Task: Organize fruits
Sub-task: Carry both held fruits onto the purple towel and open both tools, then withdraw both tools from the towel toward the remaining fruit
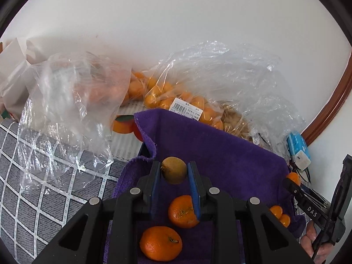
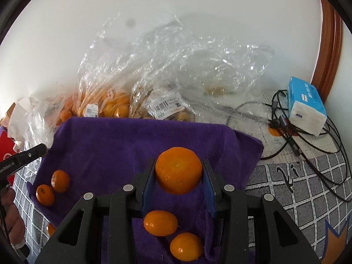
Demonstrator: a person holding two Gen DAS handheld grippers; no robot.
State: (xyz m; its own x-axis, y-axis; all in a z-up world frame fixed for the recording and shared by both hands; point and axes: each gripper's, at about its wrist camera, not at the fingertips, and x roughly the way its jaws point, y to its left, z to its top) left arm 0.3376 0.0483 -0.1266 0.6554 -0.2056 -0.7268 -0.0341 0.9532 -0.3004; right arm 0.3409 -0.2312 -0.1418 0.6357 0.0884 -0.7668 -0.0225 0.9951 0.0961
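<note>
My left gripper [image 1: 174, 169] is shut on a small brown-green kiwi [image 1: 174, 170] and holds it above the purple towel [image 1: 215, 145]. Two mandarins [image 1: 182, 211] [image 1: 160, 243] lie on the towel under it. My right gripper [image 2: 178, 167] is shut on a mandarin [image 2: 178, 170] above the purple towel [image 2: 114, 140]. Two small oval kumquats [image 2: 160, 222] [image 2: 186, 246] lie below it, and two more [image 2: 60, 180] [image 2: 45, 194] lie at the towel's left edge. The right gripper also shows at the right edge of the left wrist view [image 1: 308, 202].
Clear plastic bags of oranges [image 1: 176, 99] [image 2: 105, 103] and brownish fruit [image 2: 167, 110] lie behind the towel against the white wall. An empty clear bag [image 1: 63, 114] lies on the left. A blue tissue pack [image 2: 307, 107] and black cables [image 2: 294, 136] lie right. A grey checked tablecloth [image 1: 33, 187] covers the table.
</note>
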